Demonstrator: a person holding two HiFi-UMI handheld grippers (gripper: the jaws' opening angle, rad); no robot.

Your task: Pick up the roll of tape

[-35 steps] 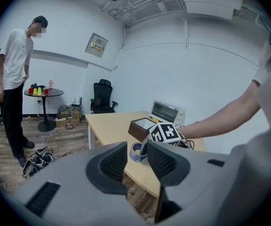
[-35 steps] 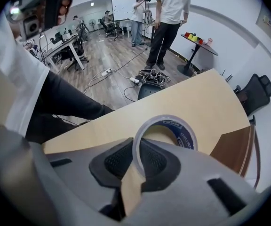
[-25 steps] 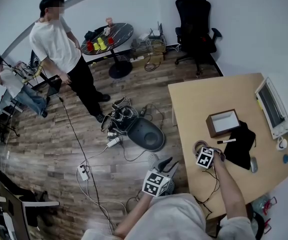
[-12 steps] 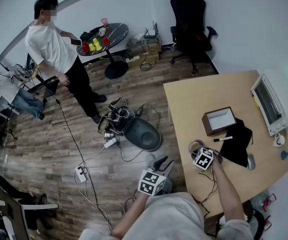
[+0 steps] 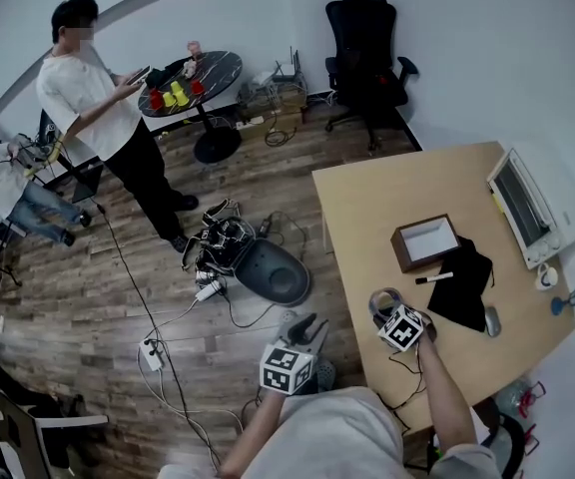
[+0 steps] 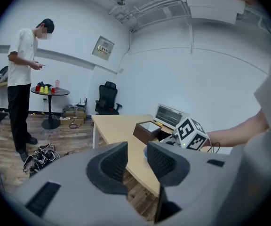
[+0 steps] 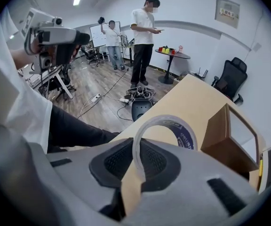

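Note:
The roll of tape, a clear ring with a blue inner label, stands upright between the jaws of my right gripper. The jaws are shut on its rim. In the head view the tape hangs just above the near left part of the wooden table, in front of the right gripper. My left gripper is off the table's left edge, over the floor. Its jaws are open with nothing between them and have just closed a touch.
On the table are a brown open box, a marker on a black cloth, a mouse and a toaster oven. The floor holds cables and a grey device. A person stands at the far left, and an office chair is at the back.
My right gripper has risen a little with the tape and rolled at the wrist. The left gripper has stayed about where it was. The standing person has raised a phone.

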